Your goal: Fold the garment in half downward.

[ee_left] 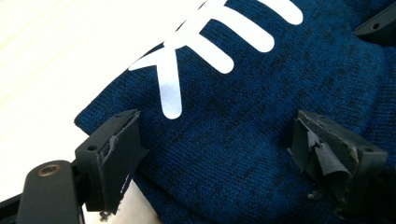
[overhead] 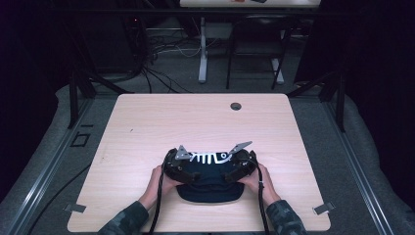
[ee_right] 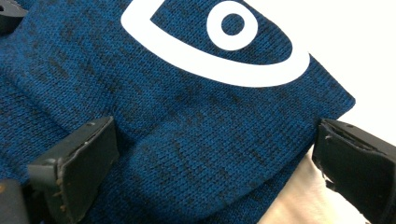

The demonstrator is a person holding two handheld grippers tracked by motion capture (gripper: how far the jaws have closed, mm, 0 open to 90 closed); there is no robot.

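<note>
Both tongs spread — over beanie (overhead: 209, 177).

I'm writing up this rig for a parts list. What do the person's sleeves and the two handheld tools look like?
Both sleeves are dark camouflage. The left tool and right tool are black, each topped by a grey three-cornered plate and trailing a black cable. The jaw pads are black, worn and fraying at the edges.

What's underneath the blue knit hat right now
The blue knit hat lies flat on the wooden table, which shows bare around its edges. Anything directly beneath the fabric is covered.
</note>
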